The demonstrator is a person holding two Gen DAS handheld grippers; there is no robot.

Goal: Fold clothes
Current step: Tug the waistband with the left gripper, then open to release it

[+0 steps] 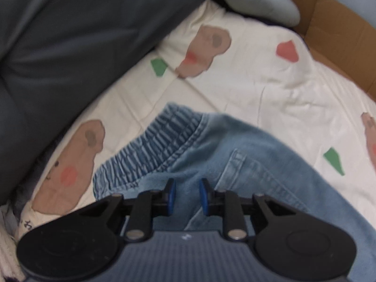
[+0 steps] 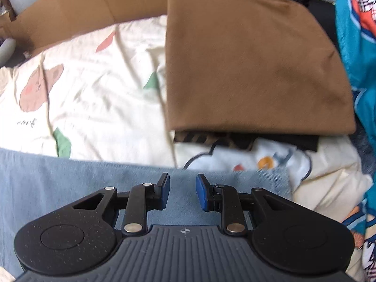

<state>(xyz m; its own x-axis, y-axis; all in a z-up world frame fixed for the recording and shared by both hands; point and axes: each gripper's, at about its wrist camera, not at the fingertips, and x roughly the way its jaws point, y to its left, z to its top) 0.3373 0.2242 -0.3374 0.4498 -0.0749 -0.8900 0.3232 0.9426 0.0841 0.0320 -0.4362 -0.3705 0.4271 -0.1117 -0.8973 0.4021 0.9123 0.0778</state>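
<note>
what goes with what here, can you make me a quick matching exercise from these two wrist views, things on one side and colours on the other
Things:
1. jeans
2. folded garment
3. bedsheet
4. cardboard box

Colours:
a. cream with animal and green prints
b. light blue denim with an elastic waistband
c. plain corrugated tan
d. solid brown cloth

Pairs: 1-b, 2-d, 3-a, 4-c
</note>
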